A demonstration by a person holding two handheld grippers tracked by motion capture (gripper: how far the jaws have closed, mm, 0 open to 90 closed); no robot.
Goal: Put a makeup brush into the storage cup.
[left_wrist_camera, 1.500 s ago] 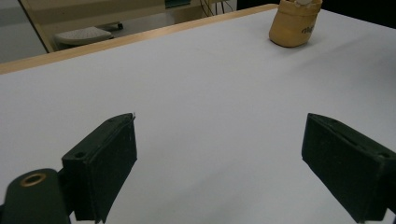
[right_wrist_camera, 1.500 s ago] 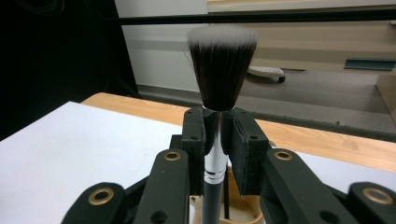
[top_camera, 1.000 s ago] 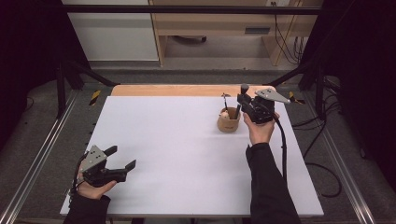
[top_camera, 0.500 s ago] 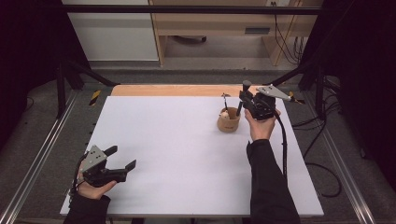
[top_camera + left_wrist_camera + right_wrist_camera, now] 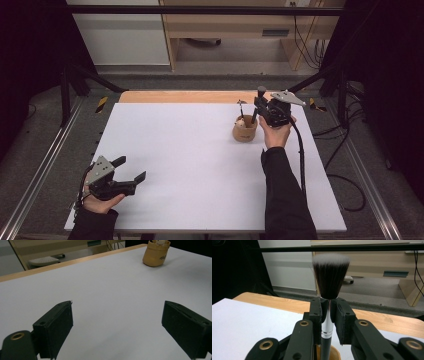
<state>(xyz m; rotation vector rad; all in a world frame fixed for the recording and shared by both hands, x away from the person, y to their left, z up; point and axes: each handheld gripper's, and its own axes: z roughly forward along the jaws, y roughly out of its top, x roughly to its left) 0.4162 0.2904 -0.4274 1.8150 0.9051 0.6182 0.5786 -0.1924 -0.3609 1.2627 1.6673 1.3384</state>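
At the far right of the white table [image 5: 190, 150] stands a small tan cup [image 5: 245, 131], also seen far off as the cup [image 5: 155, 255]. My right gripper [image 5: 258, 104] hovers just right of and above it, shut on a makeup brush [image 5: 260, 91]. The brush [image 5: 331, 272] stands upright, dark bristles with pale tips on top, its silver ferrule clamped between the pads [image 5: 315, 311]; the handle's lower end reaches down into the cup's rim [image 5: 336, 353]. A thin dark tool [image 5: 241, 103] sticks up from the cup. My left gripper [image 5: 131, 168] rests at the near left, open, with nothing between its jaws [image 5: 117, 322].
A wooden strip [image 5: 190, 96] borders the table's far edge. Metal frame rails [image 5: 45, 165] run along both sides. The right gripper's cable [image 5: 301, 160] trails down the table's right side. Cabinets [image 5: 225, 30] stand beyond the table.
The right gripper with the brush has shifted only slightly above the cup. The left gripper has stayed where it was.
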